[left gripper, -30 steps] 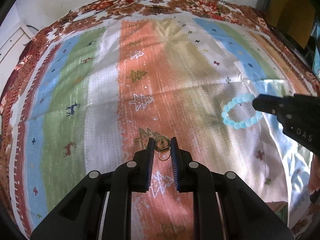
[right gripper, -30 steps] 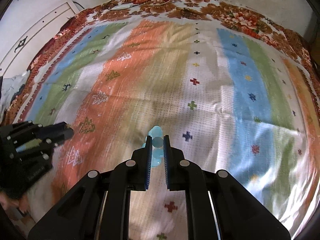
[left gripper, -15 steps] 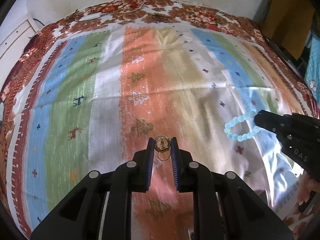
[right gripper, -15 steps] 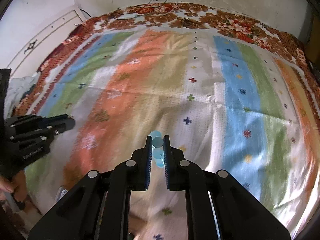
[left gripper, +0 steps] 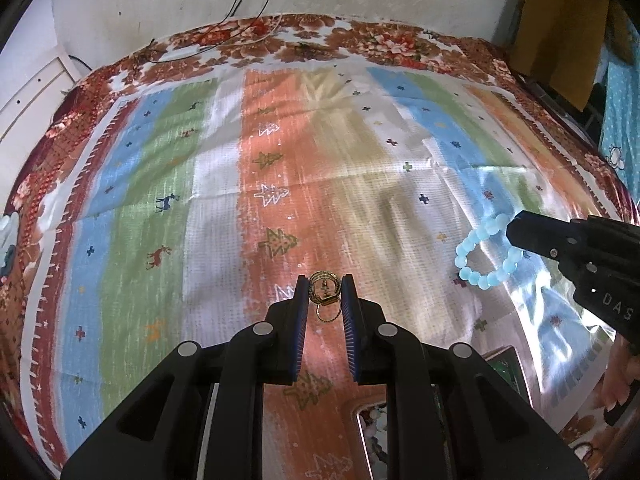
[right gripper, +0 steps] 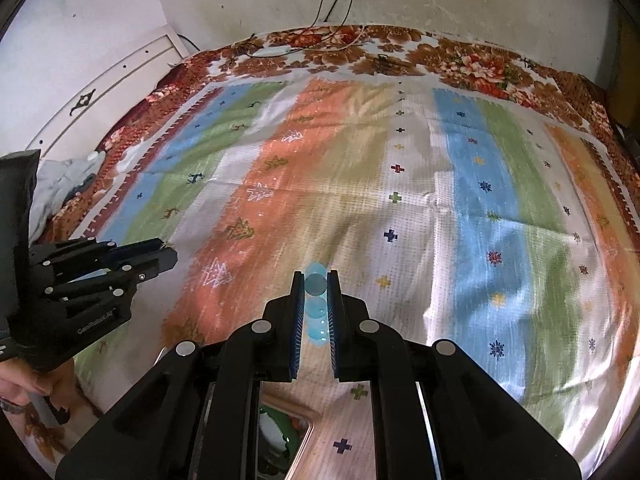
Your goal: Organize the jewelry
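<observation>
Left gripper (left gripper: 325,294): closed on a gold pendant (left gripper: 324,293) with a small ring (left gripper: 327,315) hanging under it; held clear above the bed cloth (left gripper: 224,208).
Right gripper (right gripper: 315,285): closed on a blue bead bracelet (right gripper: 315,284); in the left view the bracelet (left gripper: 482,254) hangs as a loop at 3 o'clock from the right gripper's (left gripper: 516,232) tip.
Change: over the last second both grippers have risen and drawn back toward the near edge; more wall and more of the floral border show at 12 o'clock, and the cloth looks further off. The grips themselves have not altered.
Box: a framed tray edge (right gripper: 304,432) now shows at 6 o'clock under the right gripper, and the same sort of edge (left gripper: 362,420) sits at 6 o'clock in the left view; its contents are too hidden to name.
Meaning: both pieces look picked up and carried, so the likely next step is lowering each into the tray.
Risk: the ring dangles loose and could snag on the rim; the bracelet swings freely.
</observation>
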`<state>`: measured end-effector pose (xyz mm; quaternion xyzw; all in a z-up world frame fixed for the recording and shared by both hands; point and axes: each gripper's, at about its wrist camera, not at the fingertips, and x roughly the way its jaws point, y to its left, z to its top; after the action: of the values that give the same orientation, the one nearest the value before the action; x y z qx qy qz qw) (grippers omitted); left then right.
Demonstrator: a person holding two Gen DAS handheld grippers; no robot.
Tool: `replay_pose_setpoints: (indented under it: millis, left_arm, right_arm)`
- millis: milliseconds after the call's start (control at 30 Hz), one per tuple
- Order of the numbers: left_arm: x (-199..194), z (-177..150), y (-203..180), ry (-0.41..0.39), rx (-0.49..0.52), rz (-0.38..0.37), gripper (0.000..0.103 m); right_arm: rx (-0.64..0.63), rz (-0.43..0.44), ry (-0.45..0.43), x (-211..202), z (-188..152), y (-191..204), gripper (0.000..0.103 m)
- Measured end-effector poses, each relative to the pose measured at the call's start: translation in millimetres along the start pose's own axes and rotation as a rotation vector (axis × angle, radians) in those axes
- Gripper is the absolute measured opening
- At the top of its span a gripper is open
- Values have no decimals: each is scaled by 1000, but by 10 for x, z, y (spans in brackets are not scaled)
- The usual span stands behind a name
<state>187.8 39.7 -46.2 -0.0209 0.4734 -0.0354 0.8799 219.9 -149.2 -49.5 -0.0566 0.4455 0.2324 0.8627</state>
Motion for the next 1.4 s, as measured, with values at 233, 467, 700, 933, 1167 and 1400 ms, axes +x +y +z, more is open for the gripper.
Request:
replay_pose_setpoints:
  millis: [233, 467, 700, 933, 1167, 1400]
  left_arm:
    - [-111, -85, -57, -19, 6, -18, 16]
    - [-225, -188, -129, -30, 18, -38, 16]
    - [-338, -317, -174, -37, 19, -59, 16]
    - [-355, -329, -89, -40, -15, -53, 16]
    - [-176, -299, 73, 32, -86, -50, 16]
    - [98, -162, 108, 139, -137, -68, 44]
  right_arm:
    - [-21, 18, -32, -158, -68, 71, 12]
    - [-48, 28, -55, -300, -169, 158, 12]
    - [-71, 43, -65, -406, -281, 234, 12]
    - [-92, 45, -69, -445, -312, 296, 12]
    - [-71, 49, -56, -389, -296, 217, 12]
    - [-54, 53, -42, -318, -241, 86, 12]
